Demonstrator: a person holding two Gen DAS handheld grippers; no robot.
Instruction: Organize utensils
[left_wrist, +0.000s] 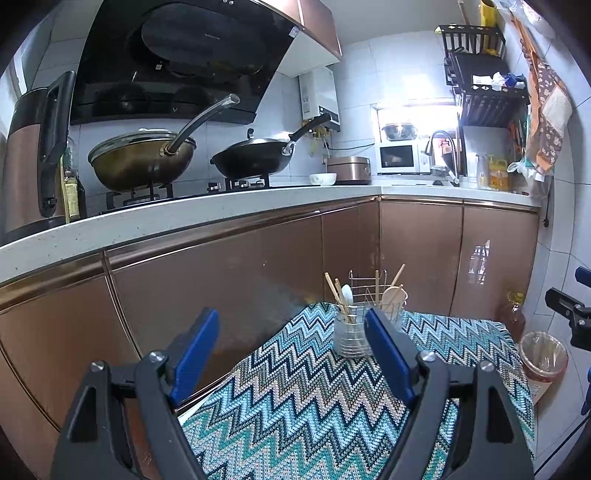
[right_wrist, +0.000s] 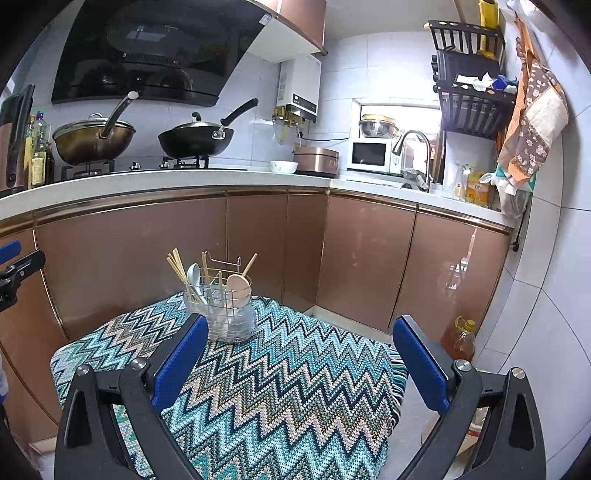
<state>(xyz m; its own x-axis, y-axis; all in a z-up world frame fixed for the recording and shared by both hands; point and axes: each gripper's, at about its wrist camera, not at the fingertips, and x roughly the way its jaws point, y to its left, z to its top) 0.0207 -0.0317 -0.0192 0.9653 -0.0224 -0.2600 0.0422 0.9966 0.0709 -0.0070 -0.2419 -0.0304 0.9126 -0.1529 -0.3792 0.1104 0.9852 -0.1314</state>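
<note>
A wire utensil holder with clear cups (left_wrist: 352, 332) (right_wrist: 225, 314) stands at the far end of a small table covered by a zigzag cloth (left_wrist: 295, 398) (right_wrist: 280, 387). Wooden chopsticks (left_wrist: 334, 291) (right_wrist: 177, 267), a white spoon (left_wrist: 347, 295) (right_wrist: 194, 278) and a beige spoon (left_wrist: 391, 295) (right_wrist: 238, 286) stand in it. My left gripper (left_wrist: 295, 332) is open and empty, above the near part of the cloth. My right gripper (right_wrist: 299, 336) is open and empty, short of the holder.
Brown cabinets (right_wrist: 129, 258) and a white counter (left_wrist: 221, 210) run behind the table. Two woks (left_wrist: 144, 158) (right_wrist: 195, 140) sit on the stove. An oil bottle (right_wrist: 461, 339) and a bin (left_wrist: 543, 358) stand on the floor to the right.
</note>
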